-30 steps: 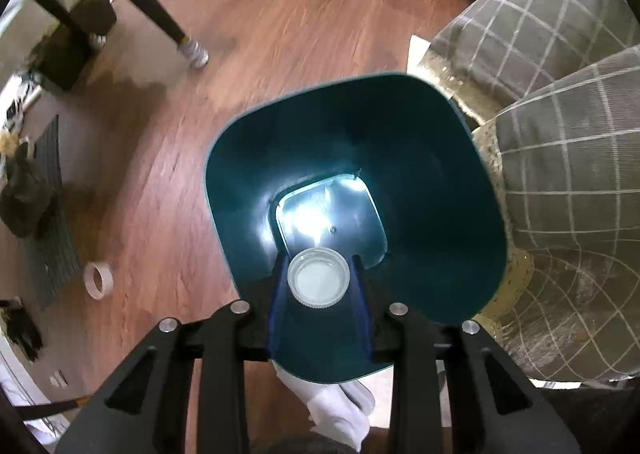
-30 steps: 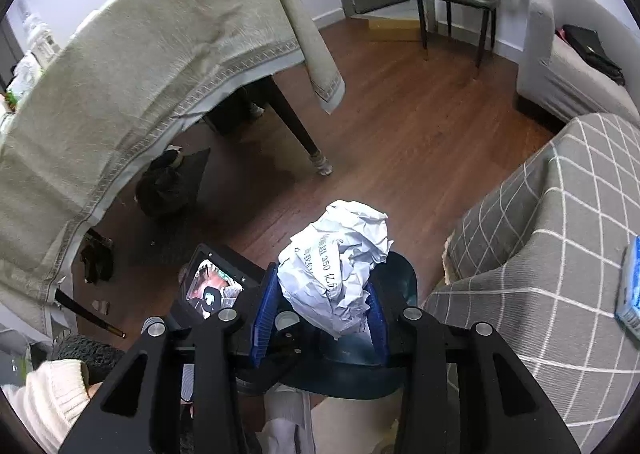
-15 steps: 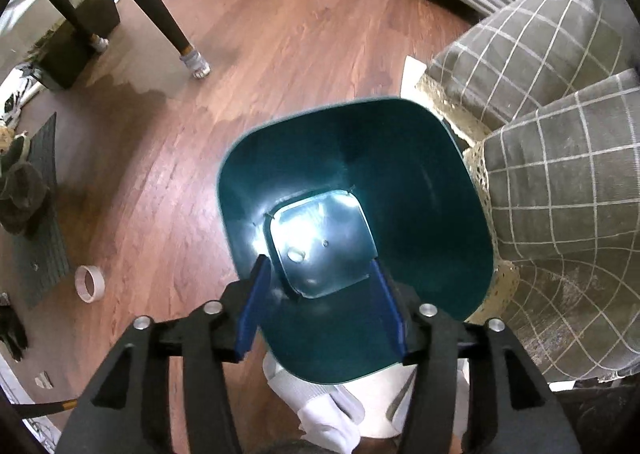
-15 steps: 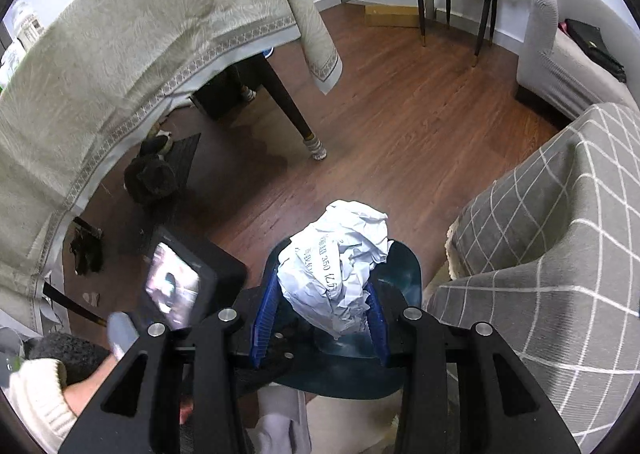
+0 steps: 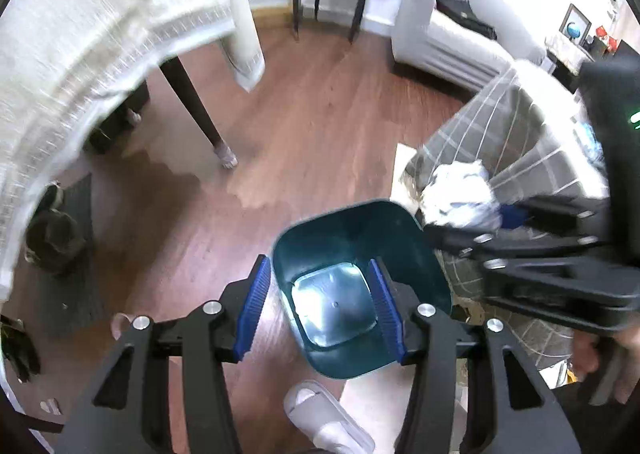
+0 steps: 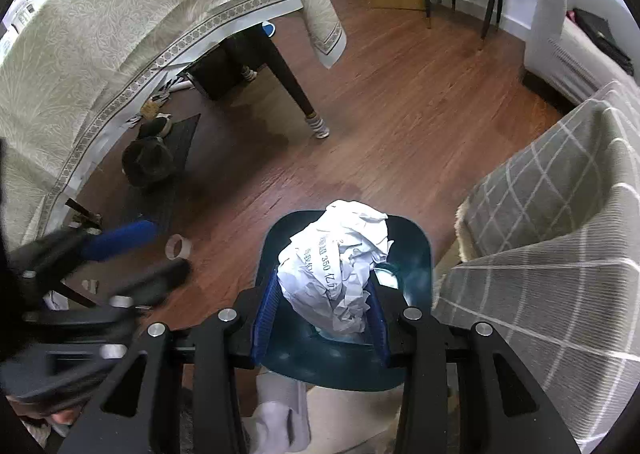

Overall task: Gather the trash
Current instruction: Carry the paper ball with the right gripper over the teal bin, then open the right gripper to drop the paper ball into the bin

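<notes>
A dark teal bin (image 5: 416, 250) stands on the wood floor beside a grey checked sofa. My left gripper (image 5: 320, 310) is open and empty above the bin, jaws wide apart. My right gripper (image 6: 320, 310) is shut on a crumpled white paper ball (image 6: 336, 270) and holds it over the bin (image 6: 412, 254). The paper ball (image 5: 460, 194) and the right gripper also show in the left wrist view at the bin's far right rim. The left gripper shows blurred at the left of the right wrist view.
A table with a beige cloth (image 6: 120, 34) and dark leg (image 6: 296, 86) stands to the left. A tape roll (image 6: 179, 247) lies on the floor. The grey checked sofa (image 6: 560, 214) is at the right. A white slipper (image 5: 328, 422) is below the bin.
My left gripper opened and let go of a white lid, which is no longer seen, then lifted and tilted up. My right gripper moved with the paper ball to above the bin.
</notes>
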`<act>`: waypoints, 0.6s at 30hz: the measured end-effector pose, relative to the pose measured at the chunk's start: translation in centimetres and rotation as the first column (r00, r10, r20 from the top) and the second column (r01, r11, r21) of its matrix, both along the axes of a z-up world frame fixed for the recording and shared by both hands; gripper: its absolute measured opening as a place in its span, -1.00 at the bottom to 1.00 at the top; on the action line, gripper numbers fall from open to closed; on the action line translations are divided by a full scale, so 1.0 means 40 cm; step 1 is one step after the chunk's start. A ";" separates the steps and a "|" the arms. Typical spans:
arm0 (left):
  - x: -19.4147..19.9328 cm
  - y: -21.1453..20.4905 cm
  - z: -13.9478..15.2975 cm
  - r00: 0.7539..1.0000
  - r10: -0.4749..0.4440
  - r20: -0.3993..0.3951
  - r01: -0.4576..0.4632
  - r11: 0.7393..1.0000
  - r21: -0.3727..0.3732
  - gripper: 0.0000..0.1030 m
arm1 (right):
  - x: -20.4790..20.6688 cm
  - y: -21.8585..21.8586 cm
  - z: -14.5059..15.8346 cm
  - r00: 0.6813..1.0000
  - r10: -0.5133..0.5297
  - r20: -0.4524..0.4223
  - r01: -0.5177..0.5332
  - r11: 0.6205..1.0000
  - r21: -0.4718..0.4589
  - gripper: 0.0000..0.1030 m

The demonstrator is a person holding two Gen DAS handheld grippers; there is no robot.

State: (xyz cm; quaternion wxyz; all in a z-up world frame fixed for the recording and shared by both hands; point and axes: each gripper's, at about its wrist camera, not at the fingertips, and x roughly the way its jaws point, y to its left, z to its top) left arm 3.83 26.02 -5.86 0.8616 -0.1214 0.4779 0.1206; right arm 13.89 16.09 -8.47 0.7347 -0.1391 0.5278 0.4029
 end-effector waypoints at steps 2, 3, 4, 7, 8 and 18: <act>-0.020 -0.002 0.045 0.999 0.007 0.036 -0.007 1.000 0.008 -0.11 | -0.005 0.015 -0.013 1.000 0.013 -0.010 -0.013 1.000 -0.008 -0.20; -0.027 -0.004 0.066 0.998 0.008 0.055 -0.009 1.000 0.012 -0.13 | -0.007 0.021 -0.021 1.000 0.017 -0.017 -0.017 1.000 -0.011 -0.20; -0.038 -0.008 0.090 0.997 0.010 0.079 -0.011 1.000 0.014 -0.14 | -0.009 0.029 -0.028 1.000 0.022 -0.021 -0.022 1.000 -0.015 -0.20; -0.060 -0.014 0.130 0.992 0.018 0.128 -0.017 1.000 -0.007 -0.19 | -0.021 0.044 -0.065 0.998 0.048 -0.036 -0.050 0.998 -0.048 -0.20; -0.067 -0.017 0.143 0.989 0.021 0.143 -0.018 1.000 -0.021 -0.19 | -0.025 0.047 -0.081 0.997 0.061 -0.041 -0.063 0.996 -0.058 -0.20; -0.094 -0.078 0.221 0.964 -0.039 0.262 0.049 0.998 -0.034 -0.28 | -0.024 0.034 -0.229 0.990 0.085 -0.110 -0.101 0.983 -0.151 -0.20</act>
